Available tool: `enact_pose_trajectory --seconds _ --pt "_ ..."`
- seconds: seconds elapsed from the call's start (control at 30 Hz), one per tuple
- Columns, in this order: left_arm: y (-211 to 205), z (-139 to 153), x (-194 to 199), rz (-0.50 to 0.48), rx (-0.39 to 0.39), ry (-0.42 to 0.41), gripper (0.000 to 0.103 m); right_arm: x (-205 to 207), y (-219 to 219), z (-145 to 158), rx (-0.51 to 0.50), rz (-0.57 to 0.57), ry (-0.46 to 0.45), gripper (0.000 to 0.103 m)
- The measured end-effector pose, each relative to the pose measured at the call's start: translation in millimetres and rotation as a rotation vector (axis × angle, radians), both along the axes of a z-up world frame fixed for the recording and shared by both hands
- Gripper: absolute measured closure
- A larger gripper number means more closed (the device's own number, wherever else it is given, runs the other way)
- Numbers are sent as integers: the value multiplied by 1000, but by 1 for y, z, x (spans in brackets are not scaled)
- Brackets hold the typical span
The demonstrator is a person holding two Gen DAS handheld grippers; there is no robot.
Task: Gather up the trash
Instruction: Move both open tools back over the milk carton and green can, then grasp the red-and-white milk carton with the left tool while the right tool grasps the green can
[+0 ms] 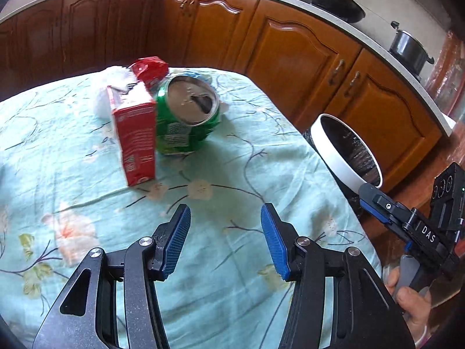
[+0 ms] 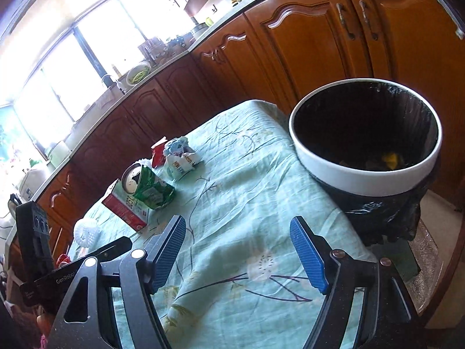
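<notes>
A crushed green can [image 1: 186,116] lies on the floral tablecloth [image 1: 232,174], touching a red carton [image 1: 136,133]. Behind them are a red wrapper [image 1: 149,69] and a white foam net [image 1: 112,87]. My left gripper [image 1: 225,218] is open and empty, a short way in front of the can. In the right wrist view my right gripper [image 2: 238,232] is open and empty over the cloth, with the can [image 2: 151,187], carton [image 2: 125,206] and a crumpled wrapper [image 2: 181,154] to its left. A white-rimmed trash bin [image 2: 366,180] with a black liner stands at the table's right edge.
Wooden kitchen cabinets [image 1: 290,52] run behind the table. A wok [image 1: 337,0] and a pot [image 1: 409,46] sit on the counter. The bin [image 1: 337,151] stands off the table's right edge. The right gripper's body [image 1: 407,221] shows at the right.
</notes>
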State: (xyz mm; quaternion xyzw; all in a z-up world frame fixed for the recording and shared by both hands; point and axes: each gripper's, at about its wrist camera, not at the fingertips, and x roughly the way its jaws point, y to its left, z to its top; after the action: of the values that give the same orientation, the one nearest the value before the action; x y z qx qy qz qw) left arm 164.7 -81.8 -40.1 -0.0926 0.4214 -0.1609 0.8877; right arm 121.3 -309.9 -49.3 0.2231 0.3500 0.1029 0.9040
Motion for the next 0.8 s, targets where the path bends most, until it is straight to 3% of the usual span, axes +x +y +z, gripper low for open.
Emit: enact_pose_trajectory --seconds 0.3,0.4,0.8 --pt "45 -2 10 135 8 -5 49 16 32 -2 -30 90 11 27" --pt "49 -1 23 176 25 -14 43 22 36 -1 -35 101 12 27" --pt "45 -9 62 251 104 -49 46 63 73 1 -79 220 20 27"
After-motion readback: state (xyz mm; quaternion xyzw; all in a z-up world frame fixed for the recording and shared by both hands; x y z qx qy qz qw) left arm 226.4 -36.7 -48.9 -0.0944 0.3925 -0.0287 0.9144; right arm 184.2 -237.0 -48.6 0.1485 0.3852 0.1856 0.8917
